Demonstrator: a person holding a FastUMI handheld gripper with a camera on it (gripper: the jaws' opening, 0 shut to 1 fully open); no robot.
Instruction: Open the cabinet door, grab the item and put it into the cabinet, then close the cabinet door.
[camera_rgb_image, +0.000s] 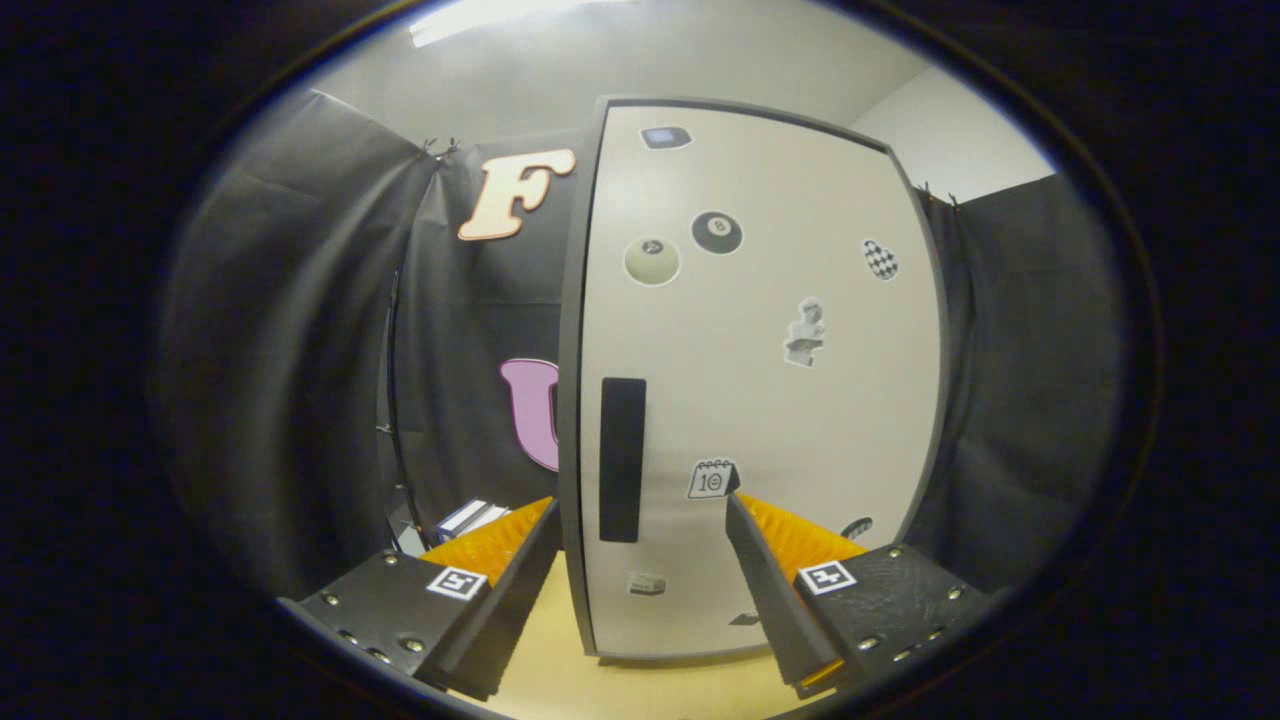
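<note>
Right in front of my gripper (645, 515) stands the cabinet (760, 380), door closed, its pale front covered with a scatter of stickers (716, 232). The fingers are spread wide with nothing between them but air, and the dark vertical handle (622, 458) on the door's left side sits just beyond them, closer to my left finger (505, 575) than the right one (770, 580). No contact with the door that I can see. The cabinet stands on a light wooden table (560, 670), and its bottom edge shows between the fingertips, so I'm pretty close up. Off past the cabinet's left edge, near the table's far left side, there's a small stack of what looks like boxes or books (470, 518), partly hidden behind my left finger; can't make it out well enough to say whether it's the item to grab.
</note>
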